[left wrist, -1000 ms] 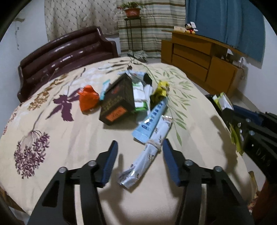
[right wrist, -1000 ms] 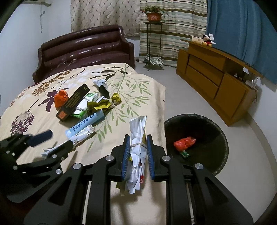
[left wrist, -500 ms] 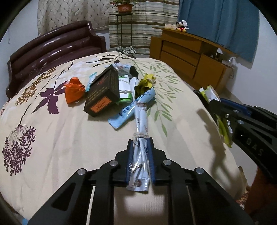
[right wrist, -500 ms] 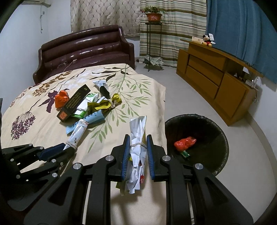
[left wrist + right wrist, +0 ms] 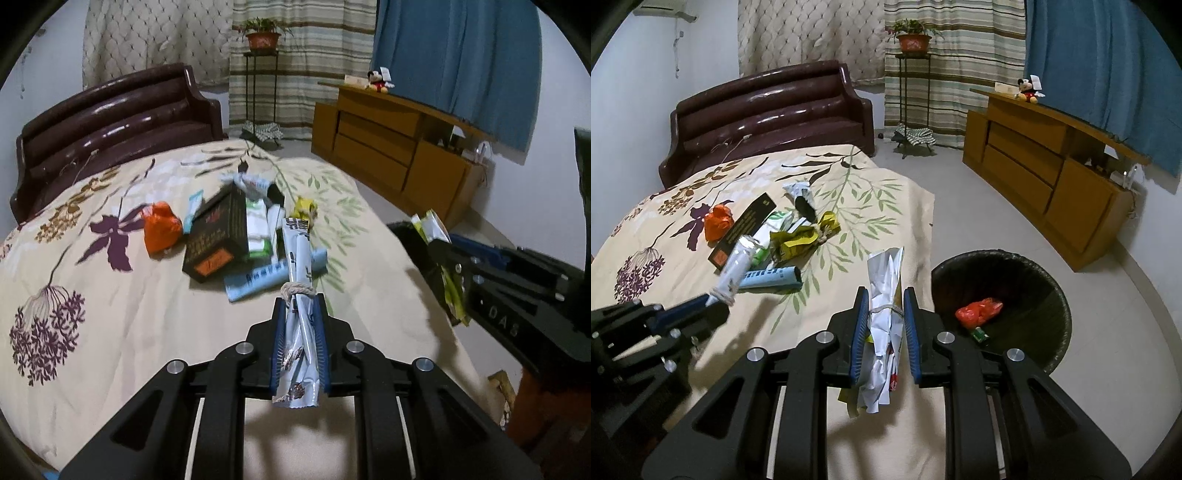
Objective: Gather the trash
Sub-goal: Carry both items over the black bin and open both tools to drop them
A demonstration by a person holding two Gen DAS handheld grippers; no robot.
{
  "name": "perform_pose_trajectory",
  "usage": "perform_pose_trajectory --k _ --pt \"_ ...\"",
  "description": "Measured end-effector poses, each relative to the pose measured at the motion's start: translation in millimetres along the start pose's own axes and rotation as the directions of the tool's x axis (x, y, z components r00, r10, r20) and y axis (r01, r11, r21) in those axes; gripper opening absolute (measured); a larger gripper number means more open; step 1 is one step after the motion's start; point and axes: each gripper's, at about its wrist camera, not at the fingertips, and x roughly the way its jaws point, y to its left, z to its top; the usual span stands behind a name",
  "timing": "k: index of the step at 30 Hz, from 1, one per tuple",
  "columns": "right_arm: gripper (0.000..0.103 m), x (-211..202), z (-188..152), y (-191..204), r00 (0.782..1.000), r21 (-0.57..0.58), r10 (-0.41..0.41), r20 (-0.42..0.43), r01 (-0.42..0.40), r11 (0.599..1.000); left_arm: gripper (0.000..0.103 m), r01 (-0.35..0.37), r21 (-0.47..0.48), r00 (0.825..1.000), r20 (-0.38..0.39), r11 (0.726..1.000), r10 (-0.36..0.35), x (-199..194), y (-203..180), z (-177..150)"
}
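My left gripper pinches a pale blue-grey wrapper tied round its middle with string, my blue pads pressed against both its sides; the wrapper sticks out toward 12 o'clock, lifted off the floral bedspread. My right gripper is clamped on a white crumpled wrapper bundle, also bound with string, its loose ends hanging below my fingers. Beyond my left fingers, at 12 o'clock, lies the rest of the litter: a light blue tube just under the raised wrapper, a black box at 11 o'clock, an orange bag further left of it, and a yellow wrapper behind (green and white packets are wedged among these). From my right wrist the black trash bin stands on the floor at 2 o'clock, beside the bed, with a red bag already inside
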Motion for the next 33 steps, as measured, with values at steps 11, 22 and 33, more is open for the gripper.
perform_pose_trajectory --k 11,22,33 --pt "0.019 -1 11 -38 0.994 0.039 -0.100 0.036 0.099 0.994 0.016 0.021 0.033 0.998 0.052 0.999 -0.023 16 -28 29" --pt "0.019 9 19 -88 0.981 0.106 -0.187 0.040 0.182 0.978 0.016 0.052 0.075 0.997 0.060 0.996 -0.057 48 -68 56" --pt "0.019 27 19 -119 0.975 0.139 -0.220 0.031 0.213 0.967 0.016 0.046 0.123 0.997 0.055 0.991 -0.053 80 -101 73"
